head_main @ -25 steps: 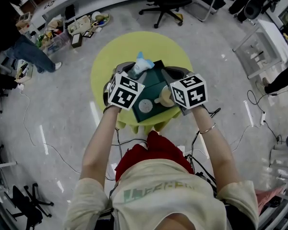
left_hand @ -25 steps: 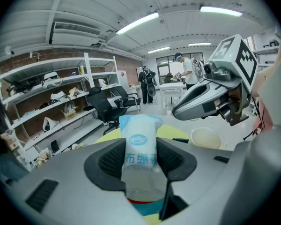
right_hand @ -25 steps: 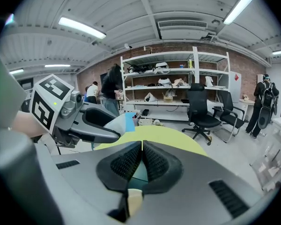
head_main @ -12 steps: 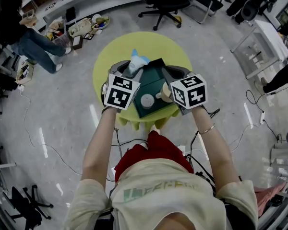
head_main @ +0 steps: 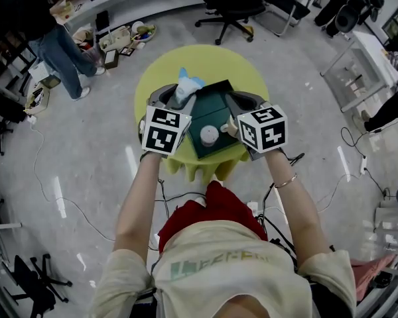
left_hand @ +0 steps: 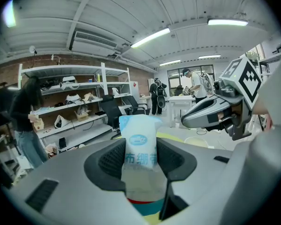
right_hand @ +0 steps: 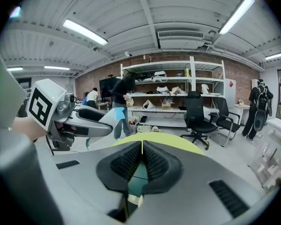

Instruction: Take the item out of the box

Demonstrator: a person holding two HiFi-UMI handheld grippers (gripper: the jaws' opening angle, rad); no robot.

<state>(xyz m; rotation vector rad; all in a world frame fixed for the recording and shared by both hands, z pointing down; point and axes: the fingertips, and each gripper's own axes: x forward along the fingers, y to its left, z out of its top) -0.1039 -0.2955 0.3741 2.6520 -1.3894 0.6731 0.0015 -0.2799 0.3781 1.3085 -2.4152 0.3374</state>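
A dark green box (head_main: 215, 108) lies open on a round yellow table (head_main: 205, 61). Inside it near the front sits a round white item (head_main: 209, 136) with a tan piece beside it. My left gripper (head_main: 179, 99) (left_hand: 140, 156) is shut on a white and blue packet (head_main: 186, 83) (left_hand: 139, 135), held upright just off the box's left far corner. My right gripper (head_main: 233, 106) (right_hand: 141, 156) is at the box's right edge, its pads pressed together on the thin green wall.
Office chairs (head_main: 229, 5) stand beyond the table. A person (head_main: 53, 38) walks at the far left beside floor clutter (head_main: 119, 38). A clear case (head_main: 368, 71) stands at the right. Cables trail over the floor.
My left gripper has carried the packet a little to the left, off the box. The right gripper has stayed at the box's edge. The person at far left has walked on.
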